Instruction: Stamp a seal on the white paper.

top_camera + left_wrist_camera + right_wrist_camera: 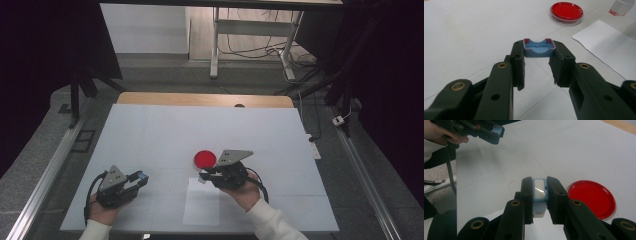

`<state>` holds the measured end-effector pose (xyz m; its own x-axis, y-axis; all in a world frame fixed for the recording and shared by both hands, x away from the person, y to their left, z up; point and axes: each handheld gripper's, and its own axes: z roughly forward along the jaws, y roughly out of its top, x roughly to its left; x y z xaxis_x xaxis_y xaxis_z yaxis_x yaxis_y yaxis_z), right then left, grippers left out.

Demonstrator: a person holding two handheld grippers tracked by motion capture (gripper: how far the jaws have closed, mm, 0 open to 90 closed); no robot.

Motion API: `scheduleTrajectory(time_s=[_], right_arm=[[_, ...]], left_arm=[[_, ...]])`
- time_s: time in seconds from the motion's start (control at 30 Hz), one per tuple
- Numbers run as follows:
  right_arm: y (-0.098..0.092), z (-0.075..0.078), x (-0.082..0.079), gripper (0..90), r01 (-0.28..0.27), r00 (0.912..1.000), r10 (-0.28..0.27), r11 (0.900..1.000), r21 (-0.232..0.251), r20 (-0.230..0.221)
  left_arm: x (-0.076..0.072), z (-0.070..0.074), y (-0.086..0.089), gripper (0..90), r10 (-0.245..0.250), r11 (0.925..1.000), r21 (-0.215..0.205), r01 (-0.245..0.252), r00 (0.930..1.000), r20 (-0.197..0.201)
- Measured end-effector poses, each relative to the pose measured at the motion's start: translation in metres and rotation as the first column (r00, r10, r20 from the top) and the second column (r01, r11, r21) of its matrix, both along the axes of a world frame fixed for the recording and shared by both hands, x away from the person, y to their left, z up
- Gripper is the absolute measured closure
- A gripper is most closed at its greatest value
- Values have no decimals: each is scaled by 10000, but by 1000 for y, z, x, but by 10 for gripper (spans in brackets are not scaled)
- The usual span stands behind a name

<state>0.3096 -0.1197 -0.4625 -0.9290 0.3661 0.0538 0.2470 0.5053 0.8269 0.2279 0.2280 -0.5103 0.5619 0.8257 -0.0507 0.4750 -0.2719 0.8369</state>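
The counter (150, 130) is covered in white, and the red dish (204, 158) near its middle serves as the landmark. A white sheet of paper (201, 205) lies flat on the counter just on the person's side of the dish, its long axis running from the dish toward the person.

The right tongs (202, 176) hover just on the person's side of the dish, above the far edge of the paper, and point to the left across the counter. They are clamped on a small white bottle with a blue collar (539, 195). The bottle sits squarely between the two pads, its long axis in line with the jaws, one end at the tips and the other back toward the hand.

The left tongs (144, 176) hover well to the left of the dish and point right, toward it. They grip a small blue cap (539, 47) at their very tips. The cap spans the gap between the pads crosswise, its hollow side turned up and back toward the hand.
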Motion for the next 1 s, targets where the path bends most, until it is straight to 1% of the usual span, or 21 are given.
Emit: scheduleTrajectory(time_s=[0.23,0.6,0.7,0.73,0.87,0.93,1.0], right_arm=[[-1,-4,-5,756,-129,9999,129,9999,-16,-43],[0,-8,-13,756,-402,9992,400,9989,-258,-98],[1,-10,-15,756,-488,9988,485,9985,-259,-115],[0,-10,-15,756,-516,9986,513,9980,-366,-92],[0,-13,-17,756,-548,9985,544,9972,-504,-90],[-1,-15,-17,756,-570,9983,565,9971,-494,-121],[-1,-16,-18,756,-581,9983,574,9962,-649,-126]], left_arm=[[0,0,0,653,1,10000,3,-1,10000,5],[0,0,0,653,11,10000,-2,-11,10000,1],[0,0,0,653,30,10000,8,-30,10000,-6],[0,0,0,653,27,10000,2,-27,10000,-3],[0,0,0,653,18,10000,-9,-18,10000,-8],[0,0,0,652,19,10000,8,-19,10000,-11],[0,0,0,652,10,10000,13,-10,10000,-16]])
